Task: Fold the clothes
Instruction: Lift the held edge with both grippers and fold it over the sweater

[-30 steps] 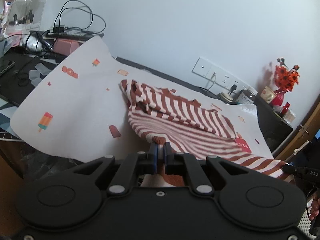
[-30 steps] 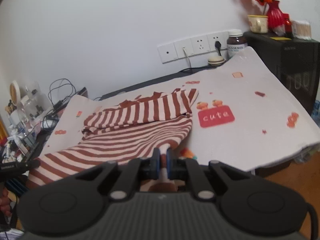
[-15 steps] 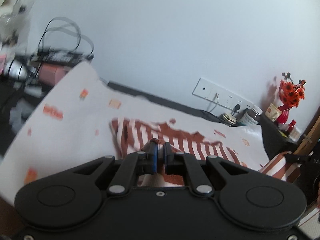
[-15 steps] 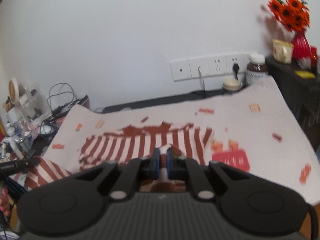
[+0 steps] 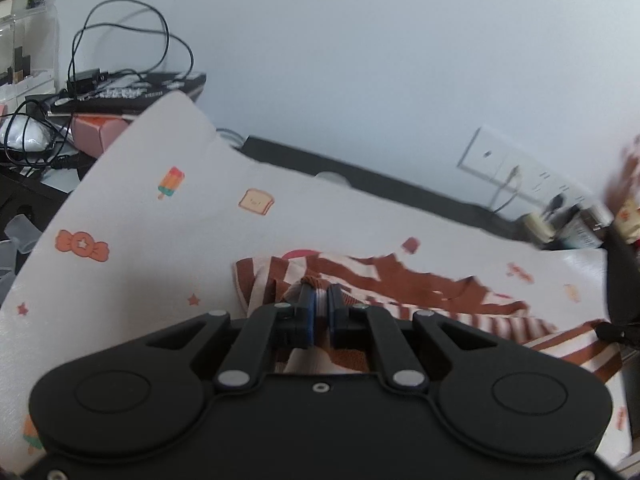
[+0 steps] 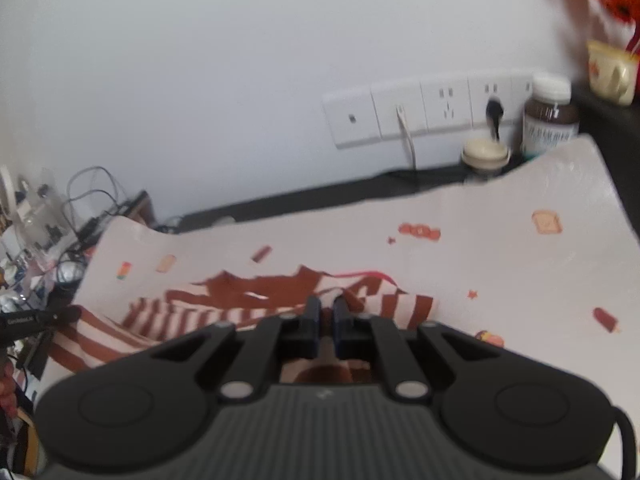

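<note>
Left tool [image 5: 319, 300] is clamped tight on a bunched edge of the striped garment [image 5: 420, 284], jaws nearly together with fabric pinched between them, and the right tool [image 6: 326, 312] bites the same way on the cloth's right-hand edge [image 6: 400, 304]. The garment itself lies in brown-and-cream folds across the near middle of the patterned white sheet [image 5: 140, 240] covering the counter, its loose end trailing toward the near edge between the two tools.

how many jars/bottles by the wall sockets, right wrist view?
2: a dark jar with white lid at the right end of the sockets, and a low cream-lidded jar left of it. Others may be hidden.
</note>
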Action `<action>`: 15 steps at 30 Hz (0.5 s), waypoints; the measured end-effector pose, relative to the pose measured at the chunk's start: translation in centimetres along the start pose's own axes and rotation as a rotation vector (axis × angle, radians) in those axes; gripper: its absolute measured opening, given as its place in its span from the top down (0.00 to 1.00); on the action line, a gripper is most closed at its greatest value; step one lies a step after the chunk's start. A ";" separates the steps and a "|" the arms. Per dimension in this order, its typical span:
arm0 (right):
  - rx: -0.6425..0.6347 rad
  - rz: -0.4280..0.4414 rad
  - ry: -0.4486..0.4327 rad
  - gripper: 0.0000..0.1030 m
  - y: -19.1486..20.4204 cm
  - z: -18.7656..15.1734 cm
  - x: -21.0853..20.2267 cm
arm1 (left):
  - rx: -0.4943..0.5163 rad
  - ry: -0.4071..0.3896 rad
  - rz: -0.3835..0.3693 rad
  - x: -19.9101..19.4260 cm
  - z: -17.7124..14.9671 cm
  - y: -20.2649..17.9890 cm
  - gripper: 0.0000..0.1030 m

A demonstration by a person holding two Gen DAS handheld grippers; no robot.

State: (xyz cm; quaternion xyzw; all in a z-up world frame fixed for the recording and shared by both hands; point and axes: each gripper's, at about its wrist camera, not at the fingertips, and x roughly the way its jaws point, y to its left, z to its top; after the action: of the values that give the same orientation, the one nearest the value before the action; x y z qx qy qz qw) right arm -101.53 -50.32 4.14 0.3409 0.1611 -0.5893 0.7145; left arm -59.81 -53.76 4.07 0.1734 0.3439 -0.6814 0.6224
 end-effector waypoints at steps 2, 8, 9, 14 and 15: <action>0.007 0.000 0.041 0.93 -1.1 0.0 2.2 | 0.018 0.012 0.025 1.5 0.2 -0.7 0.94; -0.010 0.011 0.119 0.93 -2.6 0.3 6.6 | 0.025 0.059 0.115 5.4 0.1 -1.2 0.94; -0.021 0.014 0.127 0.93 -2.7 0.4 7.1 | 0.038 0.061 0.131 5.7 0.0 -1.4 0.94; -0.078 0.018 0.147 0.93 -2.7 0.5 8.5 | 0.045 0.079 0.175 7.0 -0.4 -1.7 0.94; -0.079 0.018 0.147 0.93 -2.8 0.5 8.6 | 0.032 0.086 0.175 7.2 -0.3 -1.5 0.94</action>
State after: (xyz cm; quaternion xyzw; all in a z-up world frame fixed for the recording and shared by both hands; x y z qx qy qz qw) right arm -102.11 -57.14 -1.75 0.3564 0.2331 -0.5492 0.7190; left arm -62.54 -58.85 -0.51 0.2418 0.3427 -0.6218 0.6614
